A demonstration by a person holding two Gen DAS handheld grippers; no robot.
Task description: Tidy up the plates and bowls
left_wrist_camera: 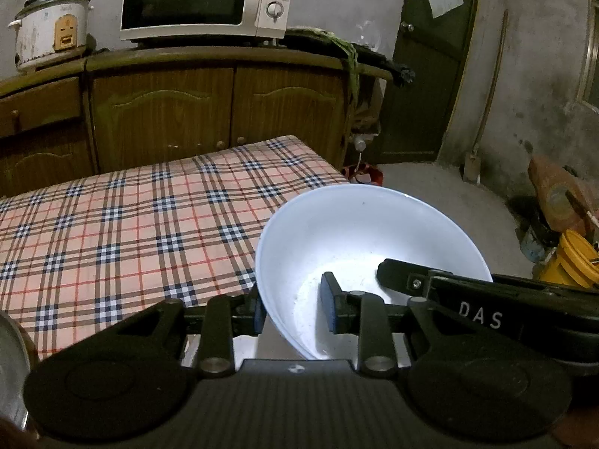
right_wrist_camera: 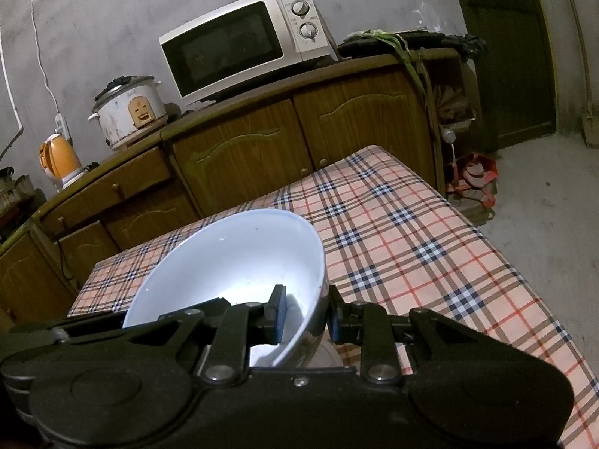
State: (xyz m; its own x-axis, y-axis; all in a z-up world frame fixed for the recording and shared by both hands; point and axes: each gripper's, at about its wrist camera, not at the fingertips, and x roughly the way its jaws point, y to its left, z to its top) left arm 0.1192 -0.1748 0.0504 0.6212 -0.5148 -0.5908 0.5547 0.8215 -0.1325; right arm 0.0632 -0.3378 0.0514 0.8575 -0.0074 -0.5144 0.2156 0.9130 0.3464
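Only right wrist view shows orange kettle (right_wrist_camera: pixel 60 159).

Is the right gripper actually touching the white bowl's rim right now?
Touching. In the right wrist view the right gripper is clamped on the white bowl, one pad inside the wall, one outside.

The table (right_wrist_camera: pixel 430 247) is covered by a pink plaid cloth (left_wrist_camera: pixel 123 224). A metal rim (left_wrist_camera: pixel 9 359) is seen at its near left edge.

One bowl (left_wrist_camera: pixel 359 232), two tongs (left_wrist_camera: pixel 292 310), one microwave (left_wrist_camera: pixel 204 0), one rice cooker (left_wrist_camera: pixel 50 31).
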